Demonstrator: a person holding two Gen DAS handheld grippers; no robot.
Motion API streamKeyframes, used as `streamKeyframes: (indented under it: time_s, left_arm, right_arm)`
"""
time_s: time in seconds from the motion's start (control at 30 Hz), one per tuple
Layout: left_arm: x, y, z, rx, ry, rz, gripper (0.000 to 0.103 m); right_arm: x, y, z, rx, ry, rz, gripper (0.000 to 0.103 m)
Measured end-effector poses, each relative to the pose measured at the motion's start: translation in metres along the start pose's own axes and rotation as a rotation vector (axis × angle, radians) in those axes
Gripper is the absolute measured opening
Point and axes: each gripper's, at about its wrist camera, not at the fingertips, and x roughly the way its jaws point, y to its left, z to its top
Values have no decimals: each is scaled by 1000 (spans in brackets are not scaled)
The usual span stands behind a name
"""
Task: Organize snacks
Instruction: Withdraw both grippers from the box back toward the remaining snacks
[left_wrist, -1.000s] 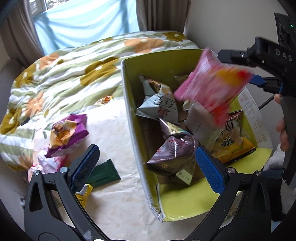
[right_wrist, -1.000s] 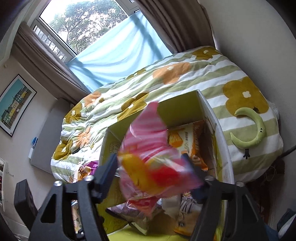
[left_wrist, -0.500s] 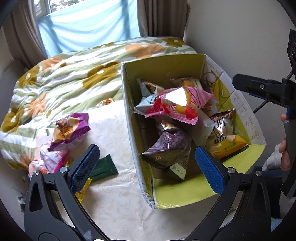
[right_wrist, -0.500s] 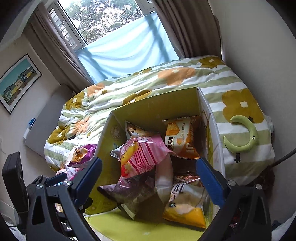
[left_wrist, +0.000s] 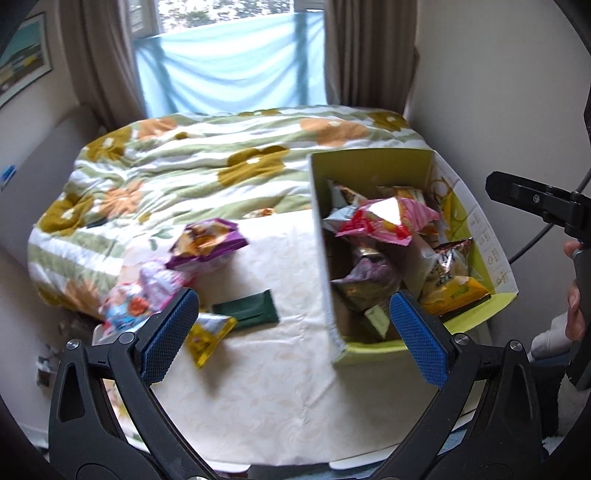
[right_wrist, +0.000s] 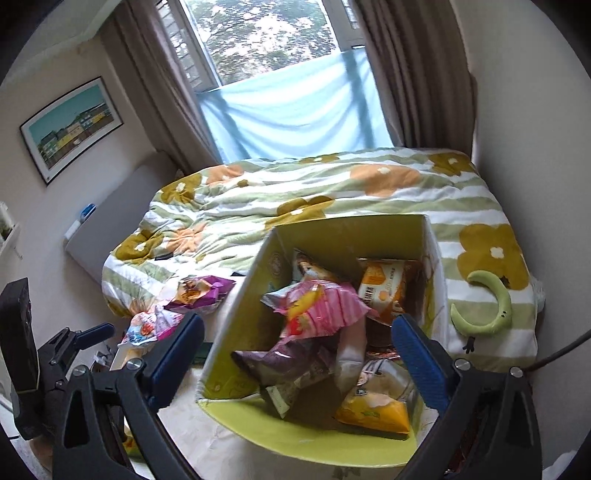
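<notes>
Both tools are spread wide and hold nothing. The left tool (left_wrist: 291, 332) hovers above the near edge of a table (left_wrist: 258, 387) covered in a cream patterned cloth, its blue-padded fingers straddling the near left corner of a yellow-green cardboard box (left_wrist: 321, 258). The right tool (right_wrist: 299, 354) hangs over the box (right_wrist: 236, 332) from its near side, looking down into it; a hand grips its handle at the right edge of the left view.

The box stands on the right half of the table, open-topped and heaped with snack bags. A pink striped snack bag (right_wrist: 321, 306) lies on top of the pile, with an orange cracker pack (right_wrist: 384, 291) behind it toward the far wall and a yellow chip bag (right_wrist: 373, 413) at the near right corner.

Outside the box, toward the table's left edge, lie a purple snack bag (left_wrist: 207, 240), a pale pink bag (left_wrist: 144, 299), a dark green wrapper (left_wrist: 247, 314) and a small yellow packet (left_wrist: 207, 332).

Beyond the table is a bed with a green striped, flower-print duvet (right_wrist: 295, 192), a green banana-shaped plush (right_wrist: 487, 306) on its right side, a curtained window (right_wrist: 266, 37) and a framed picture (right_wrist: 70, 125) on the left wall.
</notes>
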Motion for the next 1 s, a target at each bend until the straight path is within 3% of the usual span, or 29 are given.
streamKeyframes:
  time_s: [0.3, 0.53, 0.73, 1.0]
  left_arm:
    - [-26, 86, -37, -148, -3, 67, 102]
    - [-30, 170, -59, -224, 28, 25, 102]
    - [-18, 240, -67, -249, 67, 12, 102]
    - [29, 311, -66, -234, 158, -32, 102]
  right_arm:
    - [11, 83, -10, -141, -4, 65, 101]
    - [41, 146, -24, -136, 23, 104, 101]
    - [90, 195, -36, -77, 84, 139, 101]
    - [146, 239, -48, -63, 127, 89, 101]
